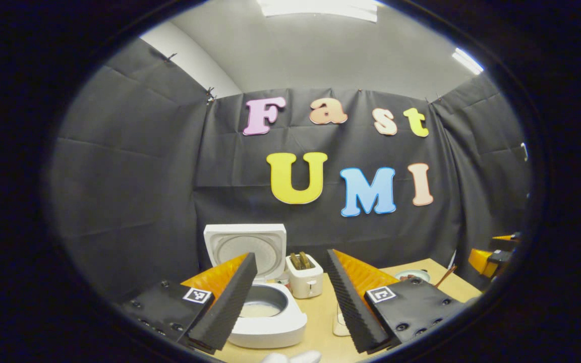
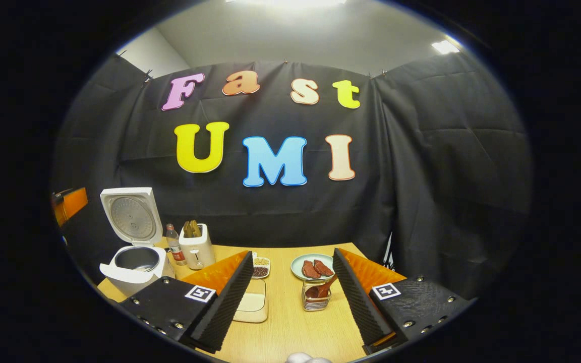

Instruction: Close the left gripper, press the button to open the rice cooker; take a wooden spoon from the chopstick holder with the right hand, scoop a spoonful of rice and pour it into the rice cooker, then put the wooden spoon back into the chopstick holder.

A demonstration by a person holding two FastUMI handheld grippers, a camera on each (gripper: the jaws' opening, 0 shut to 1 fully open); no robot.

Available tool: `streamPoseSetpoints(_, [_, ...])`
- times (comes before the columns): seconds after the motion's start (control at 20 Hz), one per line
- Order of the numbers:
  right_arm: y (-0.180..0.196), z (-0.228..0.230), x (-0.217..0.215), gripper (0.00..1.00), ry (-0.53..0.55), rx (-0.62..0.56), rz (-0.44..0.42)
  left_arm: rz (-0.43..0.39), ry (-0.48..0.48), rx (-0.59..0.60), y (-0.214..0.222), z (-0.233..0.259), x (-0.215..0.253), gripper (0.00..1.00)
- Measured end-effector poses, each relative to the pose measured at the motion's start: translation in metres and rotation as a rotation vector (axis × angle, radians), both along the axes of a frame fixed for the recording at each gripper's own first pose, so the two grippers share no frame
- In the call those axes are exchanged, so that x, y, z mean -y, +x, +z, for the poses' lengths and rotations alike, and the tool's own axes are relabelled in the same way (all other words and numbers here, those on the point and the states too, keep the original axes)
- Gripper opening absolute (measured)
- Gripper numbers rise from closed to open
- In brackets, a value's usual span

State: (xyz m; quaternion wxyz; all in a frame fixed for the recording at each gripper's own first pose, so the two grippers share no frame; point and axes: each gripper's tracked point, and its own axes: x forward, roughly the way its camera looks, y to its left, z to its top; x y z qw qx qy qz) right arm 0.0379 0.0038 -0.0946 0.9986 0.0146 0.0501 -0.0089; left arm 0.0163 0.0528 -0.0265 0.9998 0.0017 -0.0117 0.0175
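Observation:
The white rice cooker [image 1: 270, 322] stands open with its lid [image 1: 246, 246] upright, and something pale lies in the pot. My left gripper [image 1: 290, 254] is open, its fingers framing the cooker and holding nothing. In the right gripper view the cooker [image 2: 131, 269] sits at the far left. The wooden spoon [image 2: 322, 289] stands in the chopstick holder [image 2: 315, 301] in the middle of the table. My right gripper [image 2: 291, 253] hangs open above the table's near side, with the holder just inside its right finger. A shallow tray of rice [image 2: 252, 303] lies by its left finger.
A white toaster [image 2: 197, 251] and a small bottle [image 2: 173, 244] stand right of the cooker. A dish of beans [image 2: 261, 267] and a plate of meat [image 2: 313, 267] sit behind the tray and the holder. The wooden table [image 2: 290, 333] ends at the black wall.

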Motion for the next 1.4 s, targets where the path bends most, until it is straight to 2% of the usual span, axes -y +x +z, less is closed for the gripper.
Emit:
streamPoseSetpoints(0.4, [0.049,-0.11,0.045,0.98,0.136,-0.162,-0.08,-0.011,-0.025,-0.015,0.001,0.001,0.008,0.93])
streamPoseSetpoints(0.45, [0.058,-0.12,0.048,0.98,0.153,-0.17,-0.084,-0.002,-0.019,-0.015,0.001,0.002,0.006,0.99])
streamPoseSetpoints(0.5, [0.068,-0.129,0.053,0.98,0.151,-0.182,-0.095,0.0,-0.021,-0.014,-0.001,0.004,0.006,0.97])
streamPoseSetpoints(0.65, [0.097,-0.148,0.067,0.98,0.131,-0.188,-0.105,0.0,-0.026,-0.02,-0.003,0.003,0.009,0.93])
streamPoseSetpoints(0.85, [0.141,-0.165,0.078,0.99,0.178,-0.201,-0.126,0.029,-0.024,-0.029,-0.002,0.01,0.01,0.93])
streamPoseSetpoints(1.2, [0.212,-0.207,0.102,0.98,0.18,-0.245,-0.15,0.082,-0.003,-0.045,0.001,0.008,0.018,0.93])
streamPoseSetpoints(1.25, [0.22,-0.215,0.104,0.98,0.195,-0.259,-0.148,0.089,-0.001,-0.049,0.002,0.008,0.019,0.99])
streamPoseSetpoints(1.3, [0.229,-0.22,0.105,0.98,0.206,-0.269,-0.148,0.097,0.002,-0.054,0.003,0.006,0.02,0.93])
streamPoseSetpoints(1.4, [0.241,-0.226,0.109,0.98,0.222,-0.273,-0.153,0.113,0.001,-0.064,0.006,0.003,0.022,0.93])
